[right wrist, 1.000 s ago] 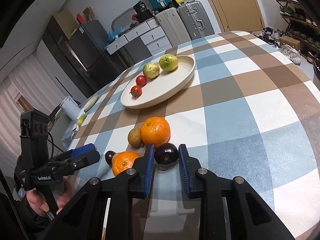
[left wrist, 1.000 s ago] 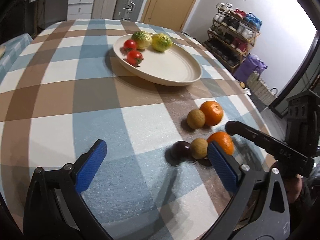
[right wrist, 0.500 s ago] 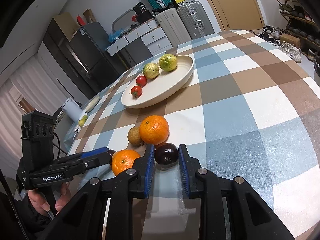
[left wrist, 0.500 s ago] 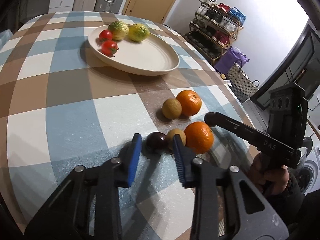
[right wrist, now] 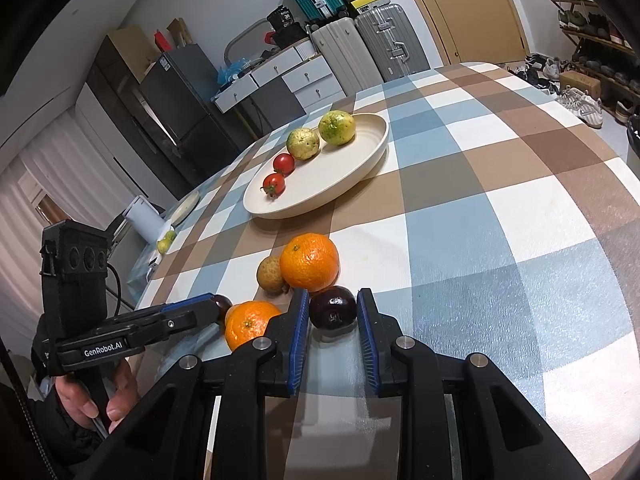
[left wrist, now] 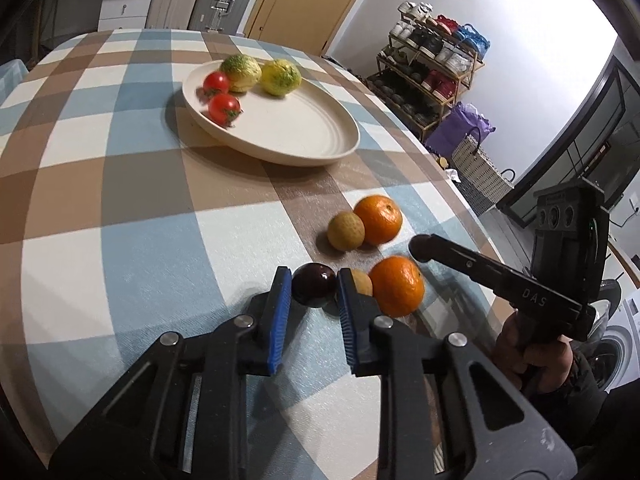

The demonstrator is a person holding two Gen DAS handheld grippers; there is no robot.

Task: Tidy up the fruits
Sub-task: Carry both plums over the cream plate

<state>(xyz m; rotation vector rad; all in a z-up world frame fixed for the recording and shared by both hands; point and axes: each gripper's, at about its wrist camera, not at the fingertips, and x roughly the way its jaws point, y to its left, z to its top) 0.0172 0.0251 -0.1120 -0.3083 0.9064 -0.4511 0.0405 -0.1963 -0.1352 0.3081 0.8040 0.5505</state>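
Both grippers [left wrist: 312, 292] [right wrist: 333, 312] angled down, clamping plums [left wrist: 313, 290] [right wrist: 333, 307]

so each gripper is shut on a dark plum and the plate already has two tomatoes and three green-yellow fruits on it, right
Not quite: the plate holds two green-yellow fruits, not three, as the right wrist view shows. The rest stands: two tomatoes sit on it, the left gripper is shut on one dark plum and the right gripper on another dark plum.
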